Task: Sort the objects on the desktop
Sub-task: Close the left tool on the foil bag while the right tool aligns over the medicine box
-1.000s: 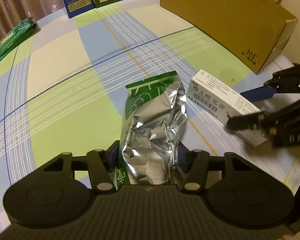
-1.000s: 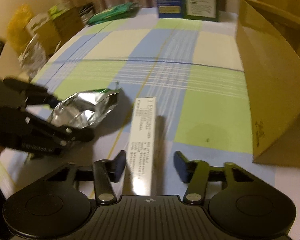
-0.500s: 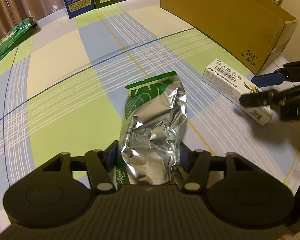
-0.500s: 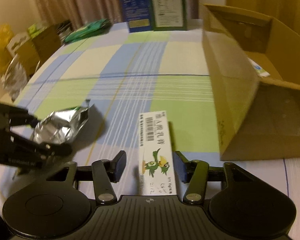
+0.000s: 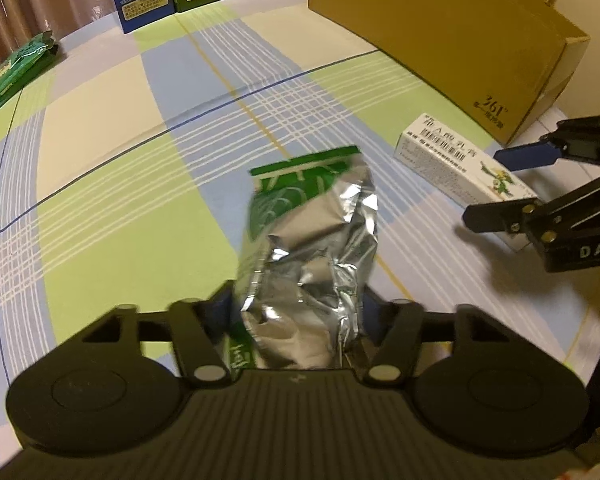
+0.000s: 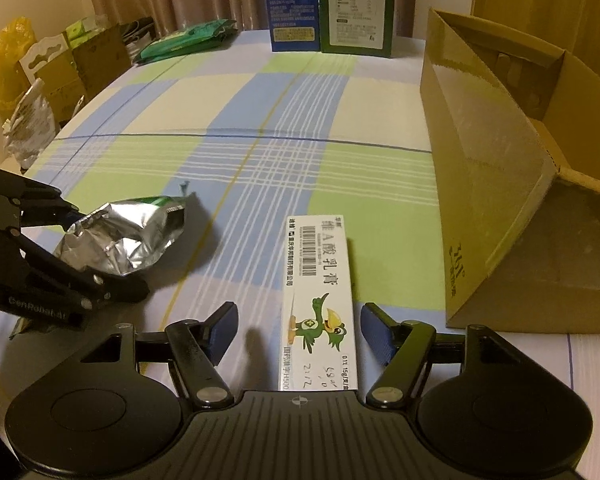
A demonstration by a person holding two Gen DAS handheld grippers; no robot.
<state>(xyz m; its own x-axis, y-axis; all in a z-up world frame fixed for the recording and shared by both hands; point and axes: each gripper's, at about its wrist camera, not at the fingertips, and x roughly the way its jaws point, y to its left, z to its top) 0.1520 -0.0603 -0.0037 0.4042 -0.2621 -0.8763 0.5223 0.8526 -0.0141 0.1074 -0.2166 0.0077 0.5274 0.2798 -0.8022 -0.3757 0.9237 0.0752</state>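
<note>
Left gripper [image 5: 296, 312] closing on the crumpled foil pouch [image 5: 312, 248] — seemingly pinched. Right gripper [image 6: 298, 332] opening, jaws clear of the white carton [image 6: 319, 304] lying on the bench [image 6: 240, 120].

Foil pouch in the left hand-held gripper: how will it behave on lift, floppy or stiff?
Probably floppy: the foil pouch is crumpled and creased, so its free end may sag or swing. Likely light, since it looks mostly collapsed and flat. The shiny foil could slip; the left hand-held gripper is closing on its lower end, where the sides look pinched in.
</note>
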